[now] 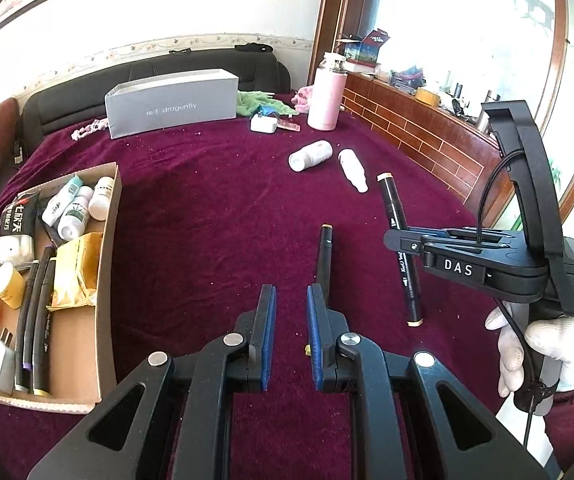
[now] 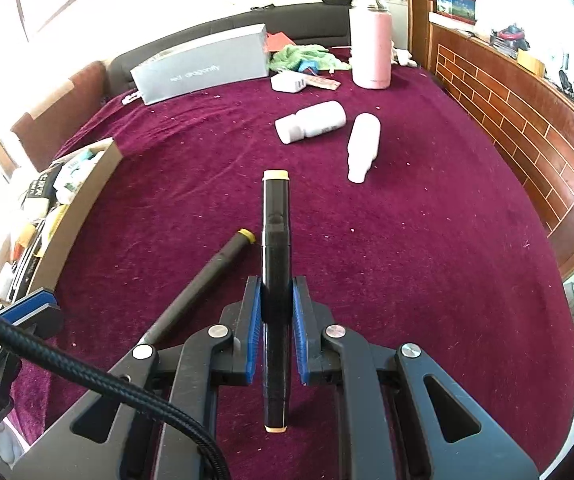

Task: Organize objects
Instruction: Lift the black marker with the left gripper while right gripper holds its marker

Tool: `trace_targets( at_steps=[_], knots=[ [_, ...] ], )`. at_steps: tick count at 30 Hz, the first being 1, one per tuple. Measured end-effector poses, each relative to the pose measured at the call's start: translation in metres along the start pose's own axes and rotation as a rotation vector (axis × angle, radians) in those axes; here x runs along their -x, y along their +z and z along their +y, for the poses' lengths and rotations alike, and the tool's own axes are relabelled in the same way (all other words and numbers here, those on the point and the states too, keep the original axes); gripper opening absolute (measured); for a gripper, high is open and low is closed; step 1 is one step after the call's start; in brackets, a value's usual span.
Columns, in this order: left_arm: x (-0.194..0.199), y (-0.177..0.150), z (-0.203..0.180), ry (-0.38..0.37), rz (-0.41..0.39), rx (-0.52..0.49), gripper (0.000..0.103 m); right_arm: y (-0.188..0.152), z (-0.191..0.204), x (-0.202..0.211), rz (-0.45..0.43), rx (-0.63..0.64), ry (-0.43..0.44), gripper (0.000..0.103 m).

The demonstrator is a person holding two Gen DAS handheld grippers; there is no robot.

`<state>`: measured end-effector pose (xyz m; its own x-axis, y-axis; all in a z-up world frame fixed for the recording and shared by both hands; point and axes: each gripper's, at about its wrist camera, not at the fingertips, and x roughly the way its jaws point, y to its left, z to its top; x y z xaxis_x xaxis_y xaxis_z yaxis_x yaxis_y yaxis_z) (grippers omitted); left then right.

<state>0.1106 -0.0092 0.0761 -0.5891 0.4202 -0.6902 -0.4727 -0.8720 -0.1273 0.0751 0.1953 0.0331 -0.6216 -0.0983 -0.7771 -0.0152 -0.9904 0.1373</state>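
Closest in the right wrist view, the right gripper [image 2: 275, 312] is clamped on a black marker [image 2: 275, 240], its blue pads pressing both sides of the barrel; the marker points straight forward and has a cream cap at each end. Just left of it, a second marker [image 2: 203, 276] with a yellow tip lies on the purple cloth [image 2: 427, 260]. In the left wrist view, the left gripper [image 1: 291, 320] has its fingers apart with nothing between them, and this second marker [image 1: 324, 260] lies just beyond the right finger. On the left stands an open cardboard box [image 1: 109, 240] that holds markers, small white bottles, a tube and a yellow packet. Farther on, a white bottle [image 2: 311, 122] and a slimmer white bottle [image 2: 362, 146] lie on their sides near each other. Behind them is a white charger [image 2: 289, 81], and a pink flask [image 2: 371, 46] stands upright. At the back, a grey box [image 2: 203, 68] lies along the edge.
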Motion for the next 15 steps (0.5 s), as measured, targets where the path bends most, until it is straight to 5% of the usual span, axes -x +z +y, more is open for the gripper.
trace_targets(
  at_steps=[15],
  knots=[
    [0.040, -0.001, 0.017, -0.004, -0.074, 0.029, 0.013, 0.003, 0.028, 0.020, -0.023, 0.029, 0.072, 0.013]
  ],
)
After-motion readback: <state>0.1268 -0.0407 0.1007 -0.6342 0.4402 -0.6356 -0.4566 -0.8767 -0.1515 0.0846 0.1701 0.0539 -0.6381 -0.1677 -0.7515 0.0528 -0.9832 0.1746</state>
